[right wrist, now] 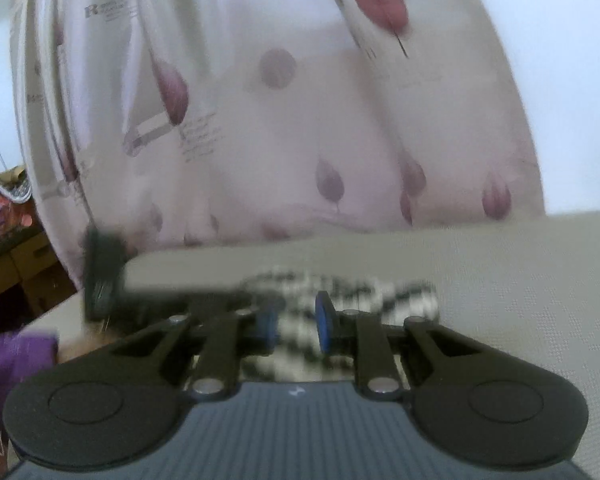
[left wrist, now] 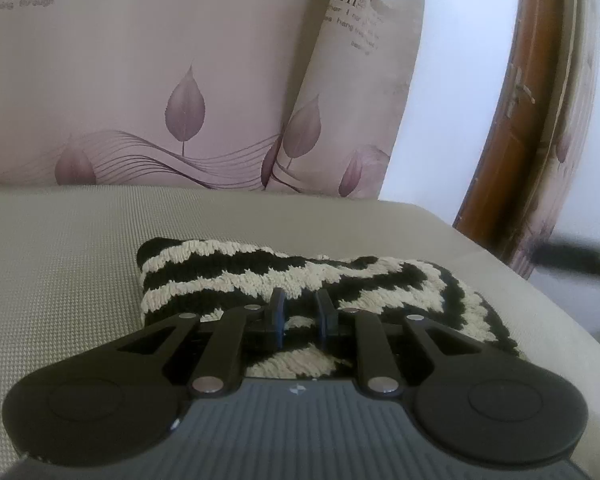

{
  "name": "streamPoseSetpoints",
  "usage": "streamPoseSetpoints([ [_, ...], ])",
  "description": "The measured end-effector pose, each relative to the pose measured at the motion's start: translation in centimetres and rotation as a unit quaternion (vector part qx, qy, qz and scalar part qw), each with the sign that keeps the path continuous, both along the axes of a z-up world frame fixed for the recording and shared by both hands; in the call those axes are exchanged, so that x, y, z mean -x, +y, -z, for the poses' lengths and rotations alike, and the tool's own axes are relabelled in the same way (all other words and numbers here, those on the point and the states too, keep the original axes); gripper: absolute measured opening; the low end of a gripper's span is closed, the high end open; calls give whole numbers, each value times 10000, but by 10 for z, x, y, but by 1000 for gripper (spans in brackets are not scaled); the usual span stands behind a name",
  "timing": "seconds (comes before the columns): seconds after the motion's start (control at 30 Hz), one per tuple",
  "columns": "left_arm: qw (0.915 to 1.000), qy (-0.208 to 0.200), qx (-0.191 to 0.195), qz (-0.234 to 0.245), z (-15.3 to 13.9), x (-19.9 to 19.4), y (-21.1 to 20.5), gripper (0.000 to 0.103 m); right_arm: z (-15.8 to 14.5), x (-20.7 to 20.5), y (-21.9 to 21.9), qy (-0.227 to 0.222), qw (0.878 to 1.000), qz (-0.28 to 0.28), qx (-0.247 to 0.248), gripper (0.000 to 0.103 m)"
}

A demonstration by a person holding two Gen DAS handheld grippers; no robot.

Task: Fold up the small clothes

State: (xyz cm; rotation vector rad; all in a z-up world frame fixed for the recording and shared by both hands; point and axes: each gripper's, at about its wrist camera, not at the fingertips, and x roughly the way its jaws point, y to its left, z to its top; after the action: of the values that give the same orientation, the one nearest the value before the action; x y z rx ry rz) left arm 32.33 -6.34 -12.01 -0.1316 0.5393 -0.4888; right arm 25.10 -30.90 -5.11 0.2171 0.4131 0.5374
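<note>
A fuzzy black-and-cream striped garment (left wrist: 300,280) lies bunched on the beige seat cushion (left wrist: 60,264). My left gripper (left wrist: 300,312) sits low over its near edge, jaws a little apart with the fabric showing between and under them. In the blurred right wrist view the same garment (right wrist: 340,292) lies just ahead of my right gripper (right wrist: 296,326), whose blue-padded jaws are apart with striped fabric between them. Whether either gripper pinches the cloth cannot be told.
Leaf-printed pink back cushions (left wrist: 160,80) stand behind the seat. A wooden armrest (left wrist: 512,128) curves at the right. In the right wrist view, a dark object (right wrist: 104,276) and something purple (right wrist: 8,364) sit at the left beside the cushion (right wrist: 520,280).
</note>
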Motion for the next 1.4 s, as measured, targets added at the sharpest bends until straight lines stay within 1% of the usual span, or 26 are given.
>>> streamPoseSetpoints([
  [0.07,10000,-30,70,-2,1,1,3,23,-8,-35,9,107,9999,-47,80,20],
  [0.13,9999,-65,92,-3,1,3,4,23,-4,-70,23,361,9986,-145,356,20],
  [0.17,9999,-77,92,-1,1,4,4,23,4,-86,27,581,9969,-182,503,20],
  [0.2,9999,-78,92,13,1,4,4,23,18,-104,34,925,9923,-148,807,18],
  [0.23,9999,-88,63,20,1,4,4,23,38,-120,40,1296,9839,-86,1228,18],
  [0.27,9999,-87,30,42,0,3,4,23,51,-123,38,1256,9851,-89,1168,18],
  [0.3,9999,-79,13,85,-3,2,4,23,57,-124,31,1271,9880,-89,869,18],
  [0.33,9999,-74,20,108,-6,3,5,23,58,-127,23,1412,9882,-60,595,18],
  [0.37,9999,-93,20,112,-11,4,6,23,56,-126,20,1479,9877,-24,499,18],
  [0.4,9999,-136,15,106,-17,8,7,23,51,-120,18,1451,9883,43,477,19],
  [0.43,9997,-200,50,113,-23,13,10,26,44,-110,18,1302,9902,92,494,22],
  [0.5,9992,-360,109,164,-33,30,15,28,26,-73,15,734,9964,-21,428,23],
  [0.57,9984,-463,53,315,-37,50,15,28,12,-32,16,319,9986,-253,337,23],
  [0.67,9965,-665,-178,480,-33,87,10,28,9,16,28,46,9970,-447,636,23],
  [0.73,9955,-780,-293,459,-27,108,8,29,17,34,36,3,9948,-510,885,22],
  [0.77,9958,-755,-302,416,-23,115,8,29,25,39,40,70,9930,-518,1063,22],
  [0.87,9969,-671,-266,314,-10,125,11,31,58,46,37,633,9881,-373,1355,19],
  [0.93,9962,-771,-292,266,-5,127,9,31,69,54,28,480,9908,-382,1207,19],
  [1.0,9955,-847,-333,262,-4,127,7,31,64,50,27,612,9909,-320,1159,18],
  [1.07,9957,-858,-220,265,-2,126,10,31,60,50,25,650,9923,-314,1004,18],
  [1.1,9958,-861,-150,273,-1,127,13,31,57,55,20,623,9947,-328,748,19],
  [1.17,9959,-854,-31,281,0,127,17,31,50,69,-5,601,9980,-145,101,19],
  [1.23,9960,-844,29,289,0,128,18,31,48,75,-35,649,9956,240,-636,20],
  [1.27,9960,-846,40,290,0,128,18,32,50,76,-48,712,9926,418,-892,20],
  [1.3,9960,-844,49,293,-1,128,18,32,51,75,-58,806,9897,563,-1040,20],
  [1.4,9961,-816,122,299,-1,128,20,33,56,66,-72,1047,9850,787,-1126,23],
])
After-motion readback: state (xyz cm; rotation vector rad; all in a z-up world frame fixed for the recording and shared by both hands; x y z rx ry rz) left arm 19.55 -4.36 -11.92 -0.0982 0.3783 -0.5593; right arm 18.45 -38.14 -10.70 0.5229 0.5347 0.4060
